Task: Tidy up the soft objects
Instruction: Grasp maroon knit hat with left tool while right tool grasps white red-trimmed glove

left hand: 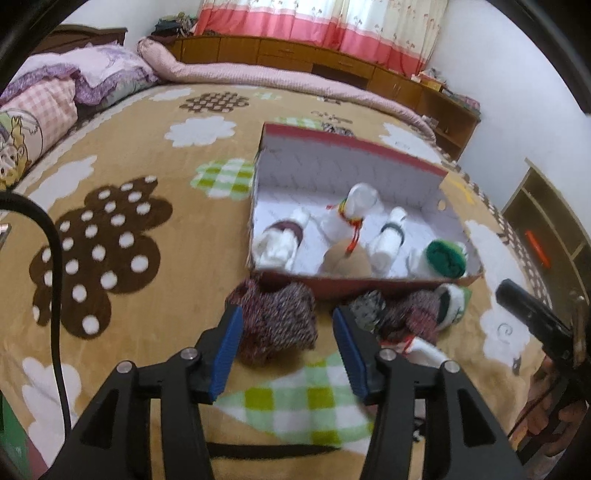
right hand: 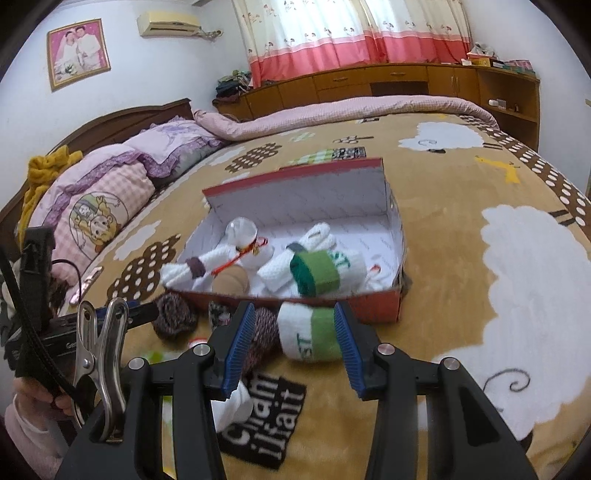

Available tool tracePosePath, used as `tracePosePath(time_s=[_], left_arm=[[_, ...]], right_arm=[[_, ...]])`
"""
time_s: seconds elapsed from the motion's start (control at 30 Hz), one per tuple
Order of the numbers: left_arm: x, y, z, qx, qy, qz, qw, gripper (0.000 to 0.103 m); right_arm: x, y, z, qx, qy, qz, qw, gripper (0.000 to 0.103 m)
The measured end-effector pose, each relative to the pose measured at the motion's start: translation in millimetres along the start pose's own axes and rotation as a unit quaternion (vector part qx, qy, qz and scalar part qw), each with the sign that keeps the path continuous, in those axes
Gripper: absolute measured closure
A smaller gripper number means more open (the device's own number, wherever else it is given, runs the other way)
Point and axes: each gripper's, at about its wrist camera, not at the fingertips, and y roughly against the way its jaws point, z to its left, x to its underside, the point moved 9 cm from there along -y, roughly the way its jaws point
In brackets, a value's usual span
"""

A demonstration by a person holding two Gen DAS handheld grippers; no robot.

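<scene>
Lying between the wide-open right hand-held gripper (right hand: 293, 350) fingers, a green-white sock roll (right hand: 312, 334) sits ungripped.

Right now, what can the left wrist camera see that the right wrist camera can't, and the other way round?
Only the left wrist view shows the orange tube on the brown open shelf at the far right.

Only the right wrist view shows the framed pink wedding photo, the cream wall air conditioner and the shiny metal spring clip.

Both show the red cardboard box with white inside, the white rolled socks in it, and the dark speckled knitted sock on the tan fleece blanket.
</scene>
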Motion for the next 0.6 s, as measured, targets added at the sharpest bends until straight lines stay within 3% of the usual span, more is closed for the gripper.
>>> tracePosePath(time_s=[0.17,0.43,0.53,0.6], left_arm=[[8.1,-12.4,6.5,0.002,0.015,0.012,0.9998,0.039],[9.6,-32.9,15.1,0.007,0.042,0.024,0.9988,0.038],[10.9,-39.2,19.5,0.009,0.056,0.022,0.9982,0.038],[13.3,-43.2,21.9,0.015,0.066,0.023,0.9974,0.038]], right_arm=[[15.2,0.4,3.7,-0.008,-0.007,0.017,1.000,0.057],[39.3,4.1,20.9,-0.025,0.003,0.041,0.999,0.057],[51.2,-0.2,33.3,-0.051,-0.003,0.059,0.997,0.044],[57.6,-4.3,43.8,-0.058,0.015,0.068,0.996,0.043]])
